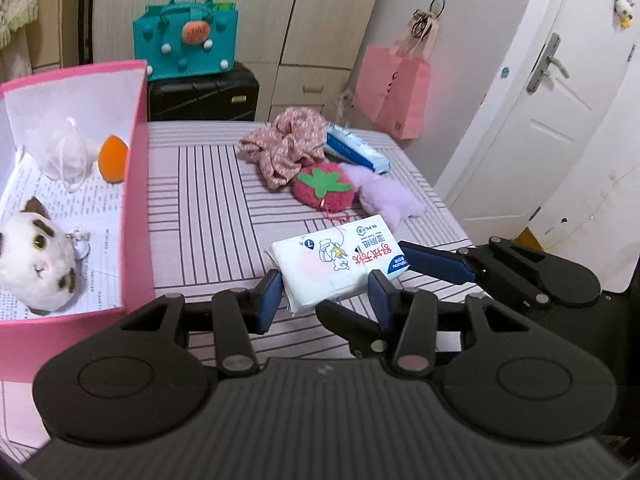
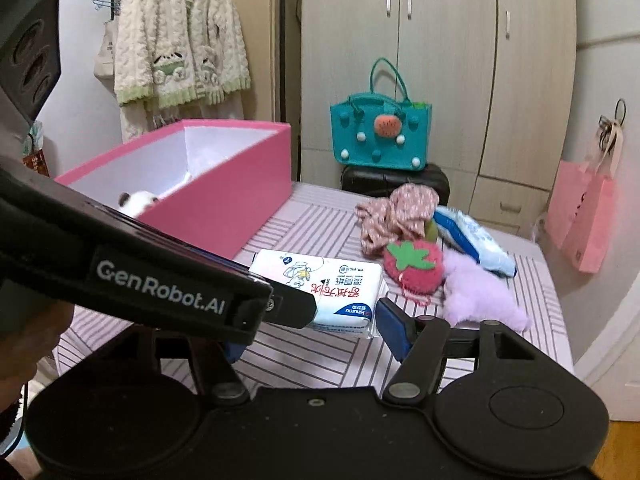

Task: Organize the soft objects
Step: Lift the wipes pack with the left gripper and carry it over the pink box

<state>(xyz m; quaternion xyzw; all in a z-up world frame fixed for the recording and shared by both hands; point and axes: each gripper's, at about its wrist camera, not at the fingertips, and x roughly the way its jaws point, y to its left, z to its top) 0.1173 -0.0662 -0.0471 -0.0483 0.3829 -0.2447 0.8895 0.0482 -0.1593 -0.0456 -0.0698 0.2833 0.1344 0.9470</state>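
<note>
Between the blue pads of the left hand-held gripper (image 1: 324, 294) sat a white soft pack of wet wipes (image 1: 338, 264), apparently gripped on the striped tabletop (image 1: 200, 208), while the right hand-held gripper (image 2: 308, 330) waited beside it, spread wide. Already inside the pink cardboard box (image 1: 136, 200) lay a white-and-brown plush cat (image 1: 34, 256), an orange sponge (image 1: 112, 158) and a white gauzy pouch (image 1: 66, 152). Outside remained a floral fabric scrunchie (image 1: 286, 148), a red plush strawberry (image 1: 322, 186), a lilac fluffy toy (image 1: 386, 196) and a blue-white tissue pack (image 1: 356, 150).

Glossy plastic wipes pack (image 1: 338, 266); fuzzy strawberry plush (image 1: 322, 187); matt cardboard box (image 1: 138, 184).

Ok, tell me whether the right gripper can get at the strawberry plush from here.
Probably yes: the right gripper sits open and empty, and the strawberry plush lies uncovered just past the wipes pack.
</note>
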